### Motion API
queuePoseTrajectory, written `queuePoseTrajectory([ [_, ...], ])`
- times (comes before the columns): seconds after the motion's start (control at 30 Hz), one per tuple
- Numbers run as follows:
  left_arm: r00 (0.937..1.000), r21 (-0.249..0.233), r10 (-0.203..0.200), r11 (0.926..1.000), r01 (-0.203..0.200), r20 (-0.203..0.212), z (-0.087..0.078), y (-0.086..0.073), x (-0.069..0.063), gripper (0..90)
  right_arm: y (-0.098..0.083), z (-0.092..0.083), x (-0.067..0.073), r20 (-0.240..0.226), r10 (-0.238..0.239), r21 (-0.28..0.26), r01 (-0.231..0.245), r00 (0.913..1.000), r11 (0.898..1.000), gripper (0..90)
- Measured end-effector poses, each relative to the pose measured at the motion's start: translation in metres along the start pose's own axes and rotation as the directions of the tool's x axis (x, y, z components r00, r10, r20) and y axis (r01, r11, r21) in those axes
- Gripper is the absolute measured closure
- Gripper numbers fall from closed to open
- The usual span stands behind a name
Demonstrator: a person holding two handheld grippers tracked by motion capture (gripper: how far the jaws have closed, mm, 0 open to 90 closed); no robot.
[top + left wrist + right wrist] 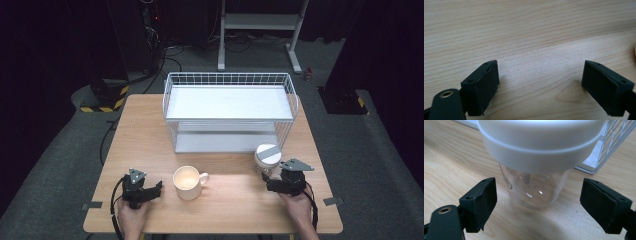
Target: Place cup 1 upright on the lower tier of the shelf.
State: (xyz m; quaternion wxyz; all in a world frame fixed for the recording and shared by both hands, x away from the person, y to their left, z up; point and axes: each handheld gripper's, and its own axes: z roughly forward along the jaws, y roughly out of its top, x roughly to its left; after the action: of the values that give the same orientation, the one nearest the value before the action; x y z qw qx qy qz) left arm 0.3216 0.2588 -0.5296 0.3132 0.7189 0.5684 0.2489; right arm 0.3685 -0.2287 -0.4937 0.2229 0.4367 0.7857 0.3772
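the right gripper (537, 202) stood with jaws wide apart around a clear jar (534, 190) with a white lid (267, 155), not pressing it. the jar sat on the wooden table (230, 200), just in front of the white wire rack (230, 112). a cream mug (188, 182) stood between the grippers. the left gripper (540, 85) hung open over bare wood.
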Motion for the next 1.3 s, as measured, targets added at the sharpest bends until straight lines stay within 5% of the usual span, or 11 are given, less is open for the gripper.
queuePoseTrajectory([
  [0.5,1.0000,0.000,-0.001,1.0000,0.001,-0.002,0.000,0.000,0.000,15.0,0.007,0.013,-0.001,-0.017,0.033,-0.009,-0.033,0.9993,0.999,14.0],
  [1.3,1.0000,-0.002,-0.003,1.0000,0.003,-0.003,0.000,0.000,0.000,15.1,0.020,0.029,0.002,-0.009,0.023,-0.023,-0.023,0.9997,0.999,17.7],
])
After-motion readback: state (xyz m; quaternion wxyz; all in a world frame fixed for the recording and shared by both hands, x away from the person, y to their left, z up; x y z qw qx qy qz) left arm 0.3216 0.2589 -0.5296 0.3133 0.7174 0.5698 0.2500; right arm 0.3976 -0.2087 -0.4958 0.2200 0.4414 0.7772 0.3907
